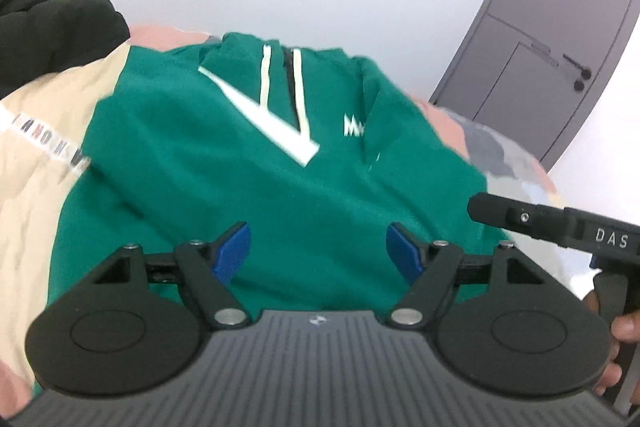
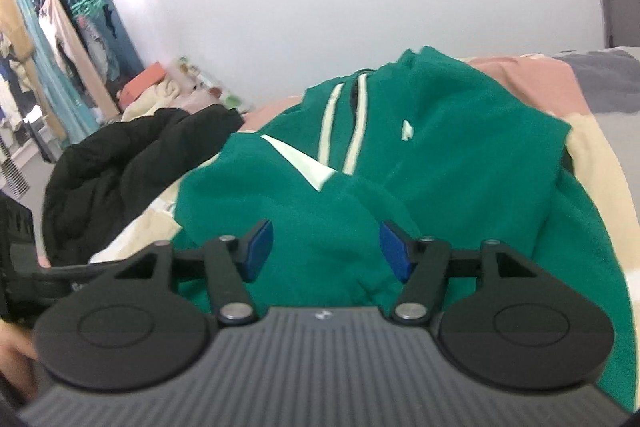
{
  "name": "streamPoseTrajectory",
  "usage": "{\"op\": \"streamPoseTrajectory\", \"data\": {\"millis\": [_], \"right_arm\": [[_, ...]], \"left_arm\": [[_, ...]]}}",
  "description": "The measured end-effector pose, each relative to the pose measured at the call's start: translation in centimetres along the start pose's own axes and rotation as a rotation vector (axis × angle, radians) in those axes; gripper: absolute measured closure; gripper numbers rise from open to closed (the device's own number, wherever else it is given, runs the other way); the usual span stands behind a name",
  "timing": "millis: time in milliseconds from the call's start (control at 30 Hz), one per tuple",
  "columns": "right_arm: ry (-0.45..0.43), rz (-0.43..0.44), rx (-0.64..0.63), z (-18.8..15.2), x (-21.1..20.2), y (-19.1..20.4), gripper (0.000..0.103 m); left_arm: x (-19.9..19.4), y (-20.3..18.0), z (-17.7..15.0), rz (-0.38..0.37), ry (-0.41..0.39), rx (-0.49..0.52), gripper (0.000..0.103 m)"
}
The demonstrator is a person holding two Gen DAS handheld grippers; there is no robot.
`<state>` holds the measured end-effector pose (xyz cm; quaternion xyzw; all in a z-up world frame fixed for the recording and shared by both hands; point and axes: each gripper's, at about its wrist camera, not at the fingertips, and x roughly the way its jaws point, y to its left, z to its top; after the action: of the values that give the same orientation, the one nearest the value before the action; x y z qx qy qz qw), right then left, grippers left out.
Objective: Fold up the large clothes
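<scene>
The left hand-held gripper hangs over the lower part of a green hoodie, its blue pads standing wide apart with only the cloth seen below them; nothing is pinched between them. The hoodie lies front up on a bed, spread over a cream cover, and fills the middle of the left view. Its white drawstrings run toward 12 o'clock, a white chevron points down at centre, and a small white logo sits toward 1 o'clock. The right sleeve looks folded across the chest, though blur hides the edge. A black jacket lies bunched at 10 o'clock, beside the hoodie's shoulder. At 3 o'clock the right hand-held gripper enters the left view, with fingers of a hand behind it. A grey door stands at 2 o'clock.

In the right view the right hand-held gripper's pads are also parted, clear of the cloth, gripping nothing. The hoodie stretches from centre to 4 o'clock, the jacket at 9 o'clock. Hanging clothes crowd a rack at 10 o'clock.
</scene>
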<state>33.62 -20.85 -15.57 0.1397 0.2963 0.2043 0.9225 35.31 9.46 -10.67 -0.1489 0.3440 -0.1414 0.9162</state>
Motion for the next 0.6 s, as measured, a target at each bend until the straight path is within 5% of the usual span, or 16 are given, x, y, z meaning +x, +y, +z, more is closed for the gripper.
{"op": "streamPoseTrajectory", "data": {"millis": [267,500,600], "right_arm": [[-0.015,-0.047,-0.124,11.3,7.0,-1.1,0.041],[-0.019,-0.074,0.017,19.4,21.0,-6.7,0.042],[-0.028,-0.085,0.118,21.1,27.0,-9.9,0.041]], "left_arm": [[6.9,4.8,8.9,-0.023,-0.045,-0.144,0.024],[18.3,10.8,18.7,-0.016,-0.092,-0.225,0.024],[24.0,13.9,21.3,0.046,-0.146,-0.313,0.024]]}}
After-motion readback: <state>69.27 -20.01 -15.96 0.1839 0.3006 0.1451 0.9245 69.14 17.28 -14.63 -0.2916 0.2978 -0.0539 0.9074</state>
